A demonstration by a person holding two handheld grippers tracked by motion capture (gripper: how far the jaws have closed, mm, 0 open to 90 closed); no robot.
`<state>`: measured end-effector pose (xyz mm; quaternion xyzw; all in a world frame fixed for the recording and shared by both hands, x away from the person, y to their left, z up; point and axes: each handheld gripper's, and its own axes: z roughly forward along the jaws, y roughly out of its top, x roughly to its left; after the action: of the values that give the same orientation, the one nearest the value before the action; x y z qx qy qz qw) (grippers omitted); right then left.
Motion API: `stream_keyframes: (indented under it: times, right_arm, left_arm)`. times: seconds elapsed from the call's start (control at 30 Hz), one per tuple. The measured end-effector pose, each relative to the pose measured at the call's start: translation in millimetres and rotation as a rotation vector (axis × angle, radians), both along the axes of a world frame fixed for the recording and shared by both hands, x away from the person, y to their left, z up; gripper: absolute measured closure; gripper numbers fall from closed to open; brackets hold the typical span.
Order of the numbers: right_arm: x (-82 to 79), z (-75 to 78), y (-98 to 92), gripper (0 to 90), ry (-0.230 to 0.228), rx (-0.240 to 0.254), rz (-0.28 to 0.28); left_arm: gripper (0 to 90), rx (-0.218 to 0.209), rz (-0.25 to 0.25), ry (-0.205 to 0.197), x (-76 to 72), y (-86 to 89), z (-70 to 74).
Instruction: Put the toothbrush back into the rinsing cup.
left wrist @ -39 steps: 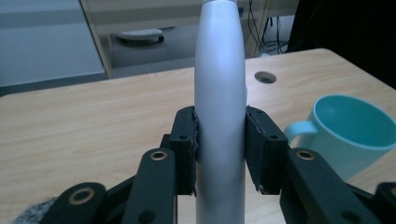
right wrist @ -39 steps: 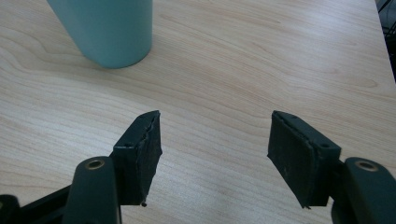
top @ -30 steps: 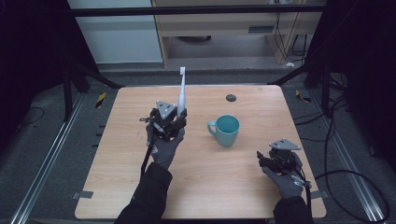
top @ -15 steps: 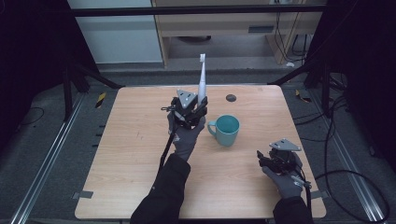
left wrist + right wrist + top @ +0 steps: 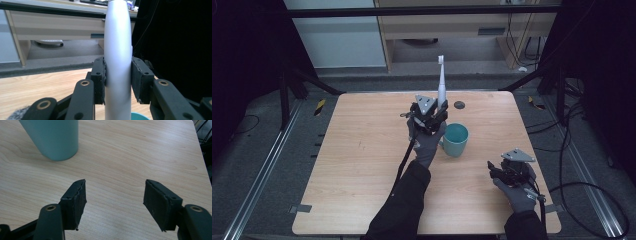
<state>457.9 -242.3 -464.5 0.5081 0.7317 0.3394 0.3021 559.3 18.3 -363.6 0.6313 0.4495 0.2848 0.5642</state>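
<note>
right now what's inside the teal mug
In the high view the teal mug shows only a teal inner wall, nothing visible in it. The left claw holding the white toothbrush hides its near-left rim.

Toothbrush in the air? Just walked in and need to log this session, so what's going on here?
A person works at a wooden table with a gripper in each hand. The left gripper is shut on a white toothbrush, held upright beside a teal mug that stands on the table. The right gripper is open and holds nothing, low over the table near the person's edge, apart from the mug.
</note>
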Motion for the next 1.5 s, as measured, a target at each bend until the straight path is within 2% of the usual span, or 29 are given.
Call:
stream_keyframes:
  times: [0.13, 0.27, 0.6, 0.83, 1.27, 1.5]
  right_arm:
    - [-0.1, -0.2, -0.2, 34.6, 0.001, 0.002, -0.002]
    - [0.0, -0.3, 0.2, 34.6, 0.000, 0.003, 0.002]
    - [-0.2, -0.7, 1.5, 34.6, 0.003, 0.001, 0.004]
    - [0.1, -1.1, 2.0, 34.6, 0.005, -0.002, 0.009]
    - [0.3, -1.1, 2.5, 34.6, 0.001, -0.003, 0.012]
    - [0.6, -1.5, 2.4, 34.4, 0.003, -0.004, 0.013]
  left_arm:
    - [66.0, -0.001, -0.008, -0.009, 2.0, -9.1, -6.9]
    - [66.0, -0.002, -0.017, 0.000, 2.6, -17.1, -13.2]
    - [66.0, -0.001, -0.021, 0.011, 7.6, -27.3, -30.8]
    - [66.0, 0.027, -0.017, 0.030, 8.5, -30.8, -46.1]
    - [66.0, 0.058, -0.003, 0.018, 1.8, -37.5, -70.3]
    - [66.0, 0.050, -0.011, 0.040, 0.4, -37.1, -85.1]
